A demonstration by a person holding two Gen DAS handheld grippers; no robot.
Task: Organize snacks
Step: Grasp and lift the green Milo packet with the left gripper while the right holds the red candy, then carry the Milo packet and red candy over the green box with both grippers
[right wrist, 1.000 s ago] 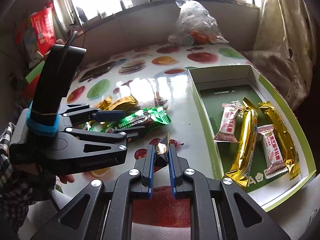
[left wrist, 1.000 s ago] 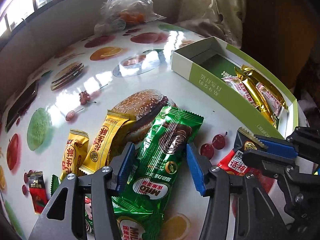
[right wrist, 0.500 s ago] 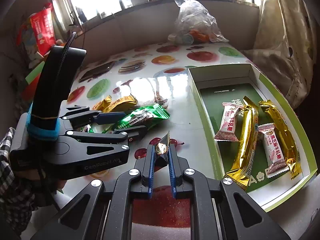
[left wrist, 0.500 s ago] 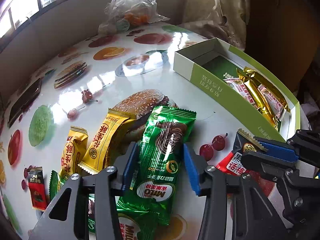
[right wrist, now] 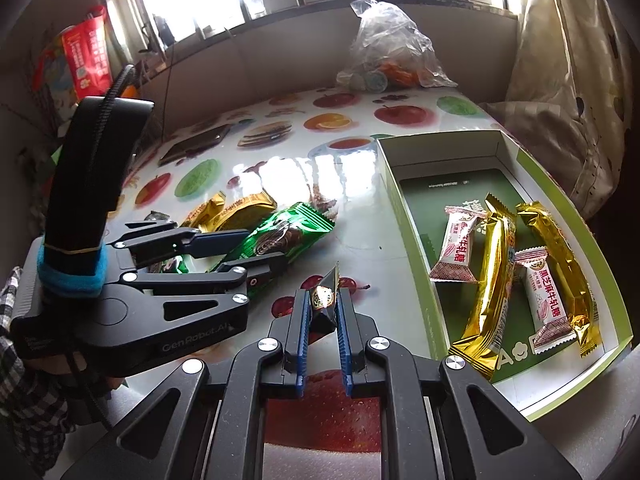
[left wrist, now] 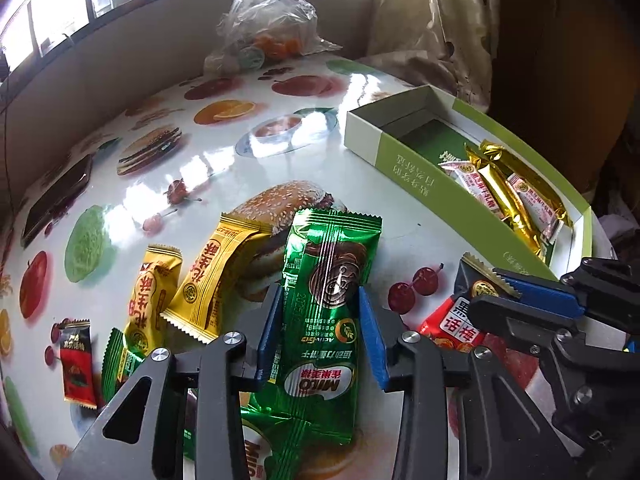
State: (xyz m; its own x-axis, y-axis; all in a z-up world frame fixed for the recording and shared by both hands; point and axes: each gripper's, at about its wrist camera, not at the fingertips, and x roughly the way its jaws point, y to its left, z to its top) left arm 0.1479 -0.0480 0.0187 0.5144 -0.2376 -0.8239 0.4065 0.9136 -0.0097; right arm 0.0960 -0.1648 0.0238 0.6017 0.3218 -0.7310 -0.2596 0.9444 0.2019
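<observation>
A green Milo packet (left wrist: 326,300) lies on the fruit-print table (left wrist: 248,160). My left gripper (left wrist: 320,296) straddles it, its jaws closing, and the blue pads stand at the packet's two long edges without squeezing it. The right wrist view shows the same left gripper (right wrist: 260,246) around the green Milo packet (right wrist: 288,228). My right gripper (right wrist: 323,298) is shut on a small red and black candy packet (right wrist: 322,300), held just above the table. That candy packet (left wrist: 460,320) also shows at the right of the left wrist view.
An open green box (right wrist: 396,200) on the right holds gold bars (right wrist: 492,280) and pink-white candies (right wrist: 456,252). Two yellow packets (left wrist: 204,276), a second Milo packet (left wrist: 256,452) and a small red packet (left wrist: 76,364) lie near the left gripper. A plastic bag (left wrist: 264,28) stands at the back, a phone (left wrist: 56,196) far left.
The left gripper's jaws have narrowed from wide apart to the edges of the green Milo packet. The right gripper has kept still with the candy packet.
</observation>
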